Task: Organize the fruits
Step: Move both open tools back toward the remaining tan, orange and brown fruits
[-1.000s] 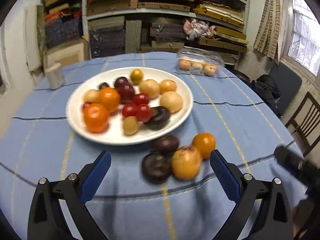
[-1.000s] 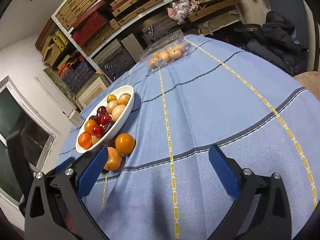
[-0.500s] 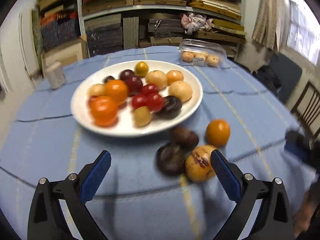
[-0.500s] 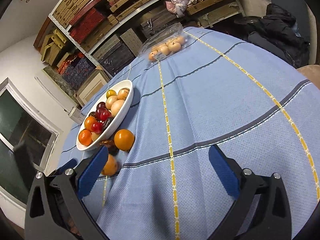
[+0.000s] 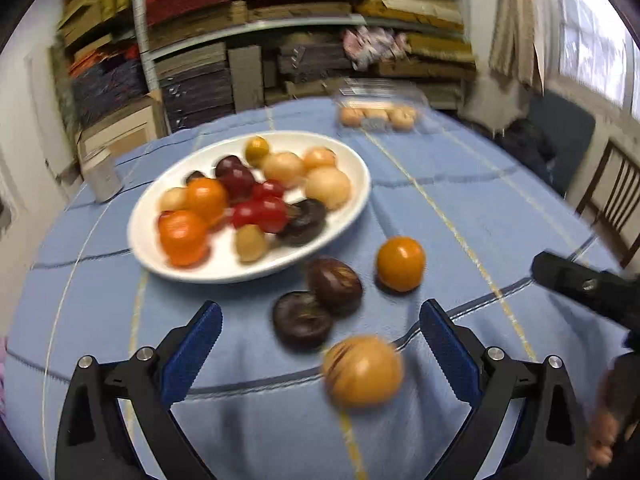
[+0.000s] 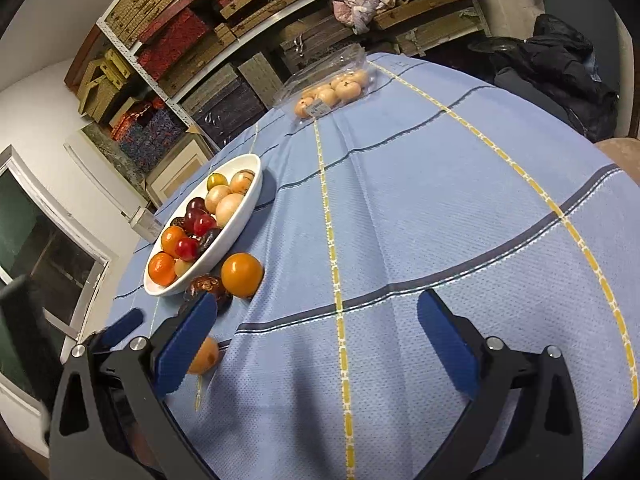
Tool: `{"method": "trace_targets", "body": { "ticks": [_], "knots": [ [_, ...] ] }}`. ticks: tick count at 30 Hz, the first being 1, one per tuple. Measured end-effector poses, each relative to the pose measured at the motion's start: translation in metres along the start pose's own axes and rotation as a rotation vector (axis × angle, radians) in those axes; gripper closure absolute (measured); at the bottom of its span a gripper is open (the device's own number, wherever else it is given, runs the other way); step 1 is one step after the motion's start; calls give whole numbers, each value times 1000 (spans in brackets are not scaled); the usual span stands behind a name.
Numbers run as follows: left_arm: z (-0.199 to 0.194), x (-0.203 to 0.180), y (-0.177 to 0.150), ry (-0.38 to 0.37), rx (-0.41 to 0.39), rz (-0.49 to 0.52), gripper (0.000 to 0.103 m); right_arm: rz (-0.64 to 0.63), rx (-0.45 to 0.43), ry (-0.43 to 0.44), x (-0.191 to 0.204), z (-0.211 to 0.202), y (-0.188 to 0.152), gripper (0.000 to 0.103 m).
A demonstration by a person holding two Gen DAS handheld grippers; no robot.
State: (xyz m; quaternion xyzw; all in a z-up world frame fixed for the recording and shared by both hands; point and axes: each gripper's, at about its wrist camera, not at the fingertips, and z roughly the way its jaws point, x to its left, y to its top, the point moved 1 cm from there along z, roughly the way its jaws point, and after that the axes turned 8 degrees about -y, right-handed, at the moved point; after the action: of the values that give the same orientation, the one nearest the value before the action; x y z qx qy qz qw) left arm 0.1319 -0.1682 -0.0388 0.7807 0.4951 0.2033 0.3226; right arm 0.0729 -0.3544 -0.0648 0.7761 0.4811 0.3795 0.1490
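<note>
Fruits of orange, red, tan and dark purple fill a white oval plate on the blue-clothed desk. Beside it lie two dark purple fruits, an orange fruit and a blurred tan round fruit between the left gripper jaws, spread apart. Right gripper jaws also gape, empty.

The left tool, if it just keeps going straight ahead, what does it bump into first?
Most likely the yellow-brown fruit, which lies on the cloth between the open left tool's fingers, a bit right of centre. Just past it sit the two dark fruits. The picture is blurred, so depth is a guess.
</note>
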Motion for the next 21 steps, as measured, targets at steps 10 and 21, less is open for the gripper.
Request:
{"method": "trace_targets", "body": {
  "ticks": [10, 21],
  "knots": [
    [-31, 72, -50, 158, 24, -72, 3, -17, -1, 27, 3, -2, -2, 4],
    [-69, 73, -78, 165, -6, -22, 3, -32, -7, 17, 7, -2, -4, 4]
  ]
}}
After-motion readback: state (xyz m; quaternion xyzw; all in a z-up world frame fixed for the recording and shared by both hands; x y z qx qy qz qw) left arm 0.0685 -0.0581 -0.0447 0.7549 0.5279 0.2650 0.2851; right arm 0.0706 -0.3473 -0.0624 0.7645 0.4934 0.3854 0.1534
